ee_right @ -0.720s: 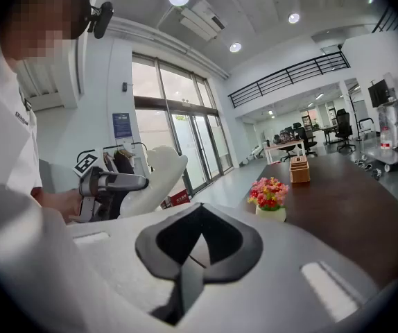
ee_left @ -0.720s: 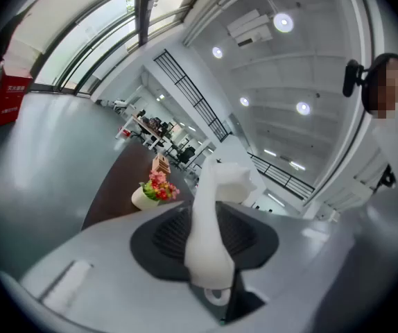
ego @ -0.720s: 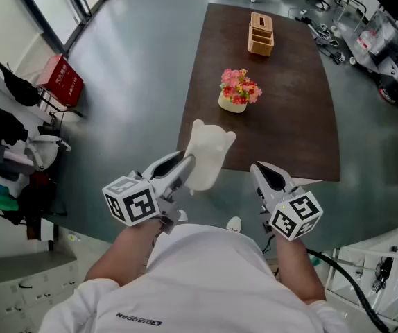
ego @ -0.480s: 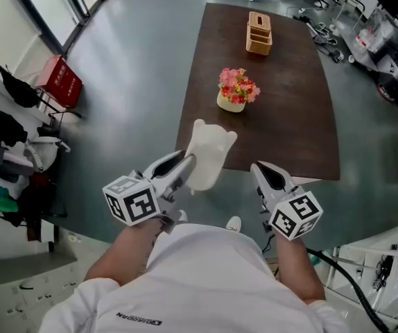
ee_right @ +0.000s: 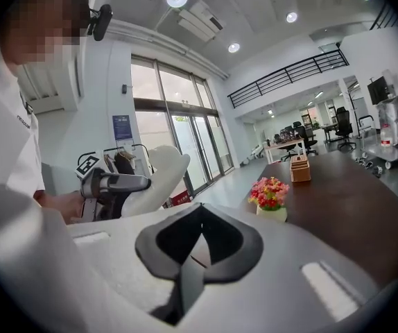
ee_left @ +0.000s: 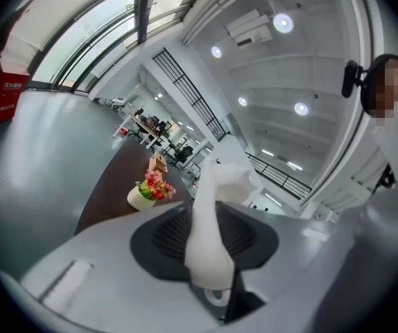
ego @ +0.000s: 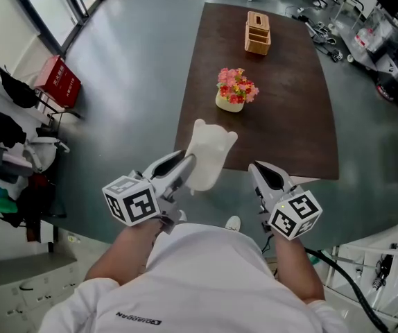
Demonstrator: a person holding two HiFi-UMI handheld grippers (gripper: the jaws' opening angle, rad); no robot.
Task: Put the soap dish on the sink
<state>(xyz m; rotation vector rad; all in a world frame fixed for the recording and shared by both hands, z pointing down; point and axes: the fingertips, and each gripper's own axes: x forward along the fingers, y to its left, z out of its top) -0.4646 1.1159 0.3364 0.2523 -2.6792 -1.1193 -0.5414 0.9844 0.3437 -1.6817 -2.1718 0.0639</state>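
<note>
The soap dish [ego: 209, 155] is a white, bear-shaped plastic tray. My left gripper [ego: 185, 166] is shut on its near edge and holds it up on edge in the air, in front of the person's chest. In the left gripper view the soap dish [ee_left: 209, 234] stands between the two dark pads. The right gripper view shows the soap dish [ee_right: 159, 179] off to its left, past the left gripper [ee_right: 116, 184]. My right gripper [ego: 263, 173] hovers beside it, shut with nothing between its tips [ee_right: 200, 210]. No sink shows in any view.
A long dark brown table [ego: 289, 116] stretches ahead, with a pot of pink and red flowers [ego: 235, 90] near its close end and a wooden box [ego: 258, 33] further along. A red box [ego: 62, 80] stands on the grey floor at the left. Office gear crowds the right edge.
</note>
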